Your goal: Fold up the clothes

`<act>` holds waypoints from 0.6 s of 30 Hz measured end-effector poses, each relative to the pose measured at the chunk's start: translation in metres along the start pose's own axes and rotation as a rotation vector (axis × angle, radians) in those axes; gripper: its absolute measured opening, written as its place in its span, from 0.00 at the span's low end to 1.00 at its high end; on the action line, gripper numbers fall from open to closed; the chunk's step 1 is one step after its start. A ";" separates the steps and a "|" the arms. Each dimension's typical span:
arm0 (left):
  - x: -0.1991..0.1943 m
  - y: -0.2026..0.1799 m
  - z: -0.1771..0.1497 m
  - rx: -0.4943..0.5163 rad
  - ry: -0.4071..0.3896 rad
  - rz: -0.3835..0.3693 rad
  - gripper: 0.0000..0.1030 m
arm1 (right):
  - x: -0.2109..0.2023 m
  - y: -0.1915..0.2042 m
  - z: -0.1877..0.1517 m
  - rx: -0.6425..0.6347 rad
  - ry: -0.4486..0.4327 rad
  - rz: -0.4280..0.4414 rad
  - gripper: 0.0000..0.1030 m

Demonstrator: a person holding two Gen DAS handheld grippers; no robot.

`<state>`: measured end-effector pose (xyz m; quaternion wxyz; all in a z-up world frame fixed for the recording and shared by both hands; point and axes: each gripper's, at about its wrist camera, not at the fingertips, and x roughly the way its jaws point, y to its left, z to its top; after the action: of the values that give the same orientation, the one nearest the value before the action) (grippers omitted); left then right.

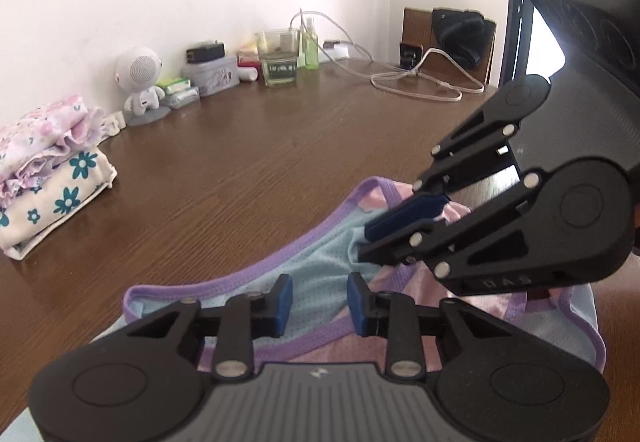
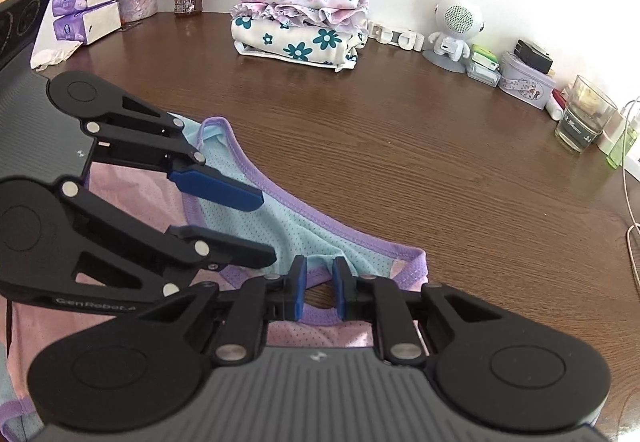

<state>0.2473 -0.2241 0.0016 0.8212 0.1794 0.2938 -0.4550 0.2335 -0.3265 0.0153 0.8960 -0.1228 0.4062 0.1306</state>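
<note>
A pink and blue mesh garment (image 1: pixel 320 270) with purple trim lies spread on the brown table (image 1: pixel 248 162), just in front of both grippers. The left gripper (image 1: pixel 320 300) is held over the blue part, jaws apart, nothing pinched. The right gripper (image 2: pixel 319 288) is clamped on a raised fold of blue fabric. A folded stack (image 2: pixel 300 18) sits well apart by the wall.

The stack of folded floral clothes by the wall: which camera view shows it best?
The right wrist view shows the stack of folded floral clothes best: whole, near the middle, every layer visible. In the left wrist view the stack sits at the left edge, partly cut off and distorted.
</note>
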 end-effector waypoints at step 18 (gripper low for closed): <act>-0.001 0.003 -0.003 -0.012 -0.001 0.006 0.28 | 0.009 -0.002 0.009 0.013 -0.001 0.004 0.15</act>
<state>0.2487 -0.2207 0.0000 0.8237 0.1752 0.2957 -0.4509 0.2464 -0.3241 0.0145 0.8967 -0.1163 0.4069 0.1296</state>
